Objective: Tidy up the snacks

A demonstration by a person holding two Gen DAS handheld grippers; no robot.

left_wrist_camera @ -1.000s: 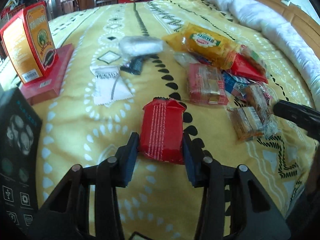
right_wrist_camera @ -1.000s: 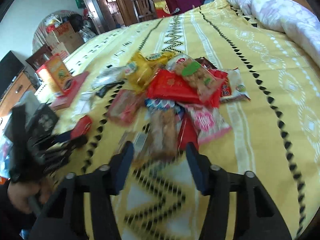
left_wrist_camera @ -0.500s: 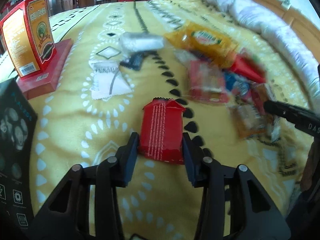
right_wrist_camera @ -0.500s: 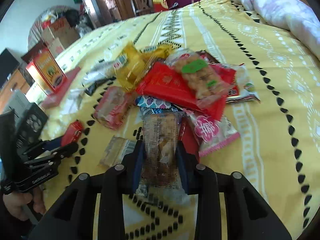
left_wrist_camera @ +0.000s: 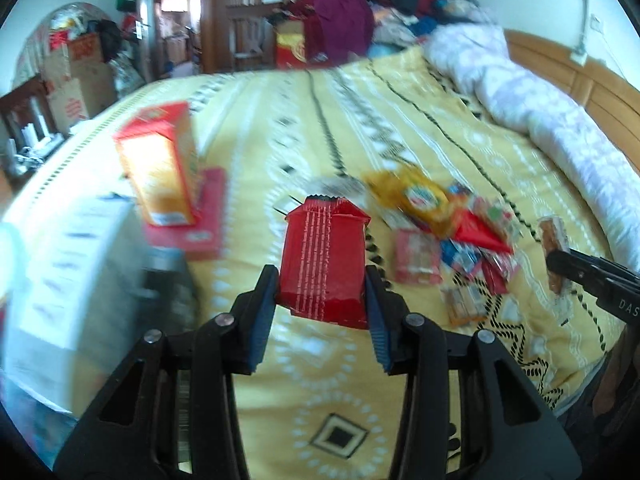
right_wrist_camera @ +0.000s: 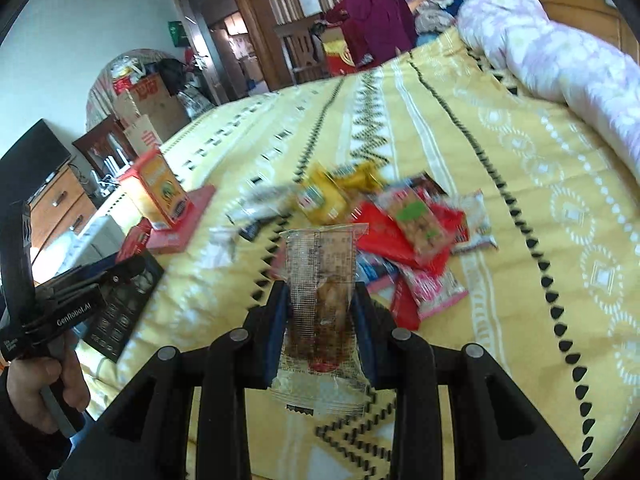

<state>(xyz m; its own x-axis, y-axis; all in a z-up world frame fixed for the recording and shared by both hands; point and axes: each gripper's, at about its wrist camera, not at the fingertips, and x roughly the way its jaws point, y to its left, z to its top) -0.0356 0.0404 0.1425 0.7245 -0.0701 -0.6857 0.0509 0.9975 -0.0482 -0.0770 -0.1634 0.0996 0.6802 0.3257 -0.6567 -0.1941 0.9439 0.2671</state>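
My left gripper [left_wrist_camera: 320, 304] is shut on a red snack packet [left_wrist_camera: 324, 264] and holds it lifted above the yellow bedspread [left_wrist_camera: 280, 380]. My right gripper [right_wrist_camera: 320, 320] is shut on a clear-wrapped brown pastry bar [right_wrist_camera: 322, 300], also lifted off the bed. A pile of snack packets [right_wrist_camera: 400, 232] lies in the middle of the bed; it also shows in the left wrist view [left_wrist_camera: 448, 232]. The right gripper with its bar shows at the right edge of the left wrist view [left_wrist_camera: 592, 276]. The left gripper shows at the left of the right wrist view [right_wrist_camera: 80, 300].
An orange carton [left_wrist_camera: 160, 172] stands on a flat red box [left_wrist_camera: 200, 220] at the bed's left side. A white box [left_wrist_camera: 68, 272] and a black box [right_wrist_camera: 120, 316] lie near the left edge. A rolled quilt [left_wrist_camera: 540, 108] runs along the right.
Both grippers have lifted their snacks off the bed and tilted up. The right gripper closed on the pastry bar between one second and half a second ago.
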